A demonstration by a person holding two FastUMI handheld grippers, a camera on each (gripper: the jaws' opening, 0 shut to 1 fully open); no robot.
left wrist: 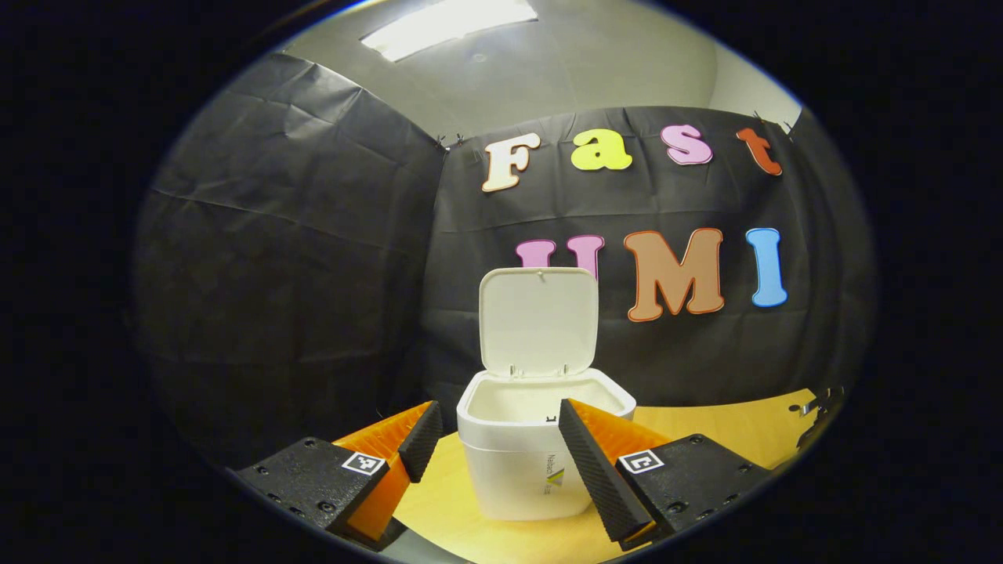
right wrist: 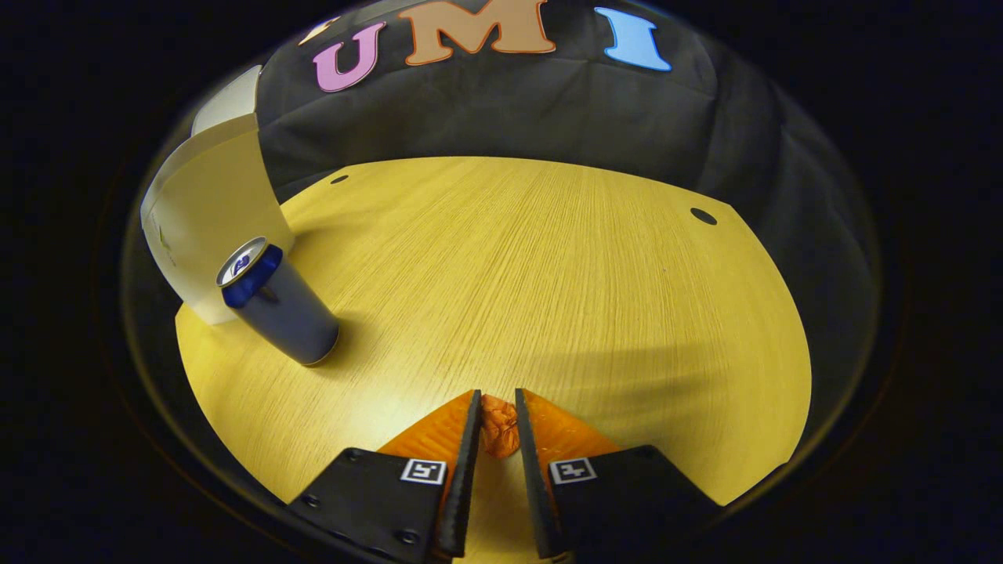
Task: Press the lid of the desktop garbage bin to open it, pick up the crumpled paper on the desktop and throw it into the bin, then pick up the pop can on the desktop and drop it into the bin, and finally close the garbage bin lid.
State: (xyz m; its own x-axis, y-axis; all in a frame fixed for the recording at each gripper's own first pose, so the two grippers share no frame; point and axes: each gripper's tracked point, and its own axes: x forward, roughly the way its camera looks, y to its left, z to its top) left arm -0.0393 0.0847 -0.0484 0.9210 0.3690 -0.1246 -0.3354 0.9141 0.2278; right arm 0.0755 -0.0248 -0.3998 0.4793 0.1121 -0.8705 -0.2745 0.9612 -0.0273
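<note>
Desktop; jaws clamping crumpled paper

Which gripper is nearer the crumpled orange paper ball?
Right. The right gripper has the crumpled orange paper ball pinched between its fingers; the left gripper hangs open before the white plastic bin, away from it.

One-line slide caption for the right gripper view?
Right gripper clamps crumpled paper above the table; can stands upright.

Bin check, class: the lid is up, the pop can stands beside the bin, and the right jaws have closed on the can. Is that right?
One error. In the right gripper view, the right gripper has closed on the crumpled paper, not the pop can, which stands untouched beside the bin. The lid is up, as the left gripper view shows.
</note>
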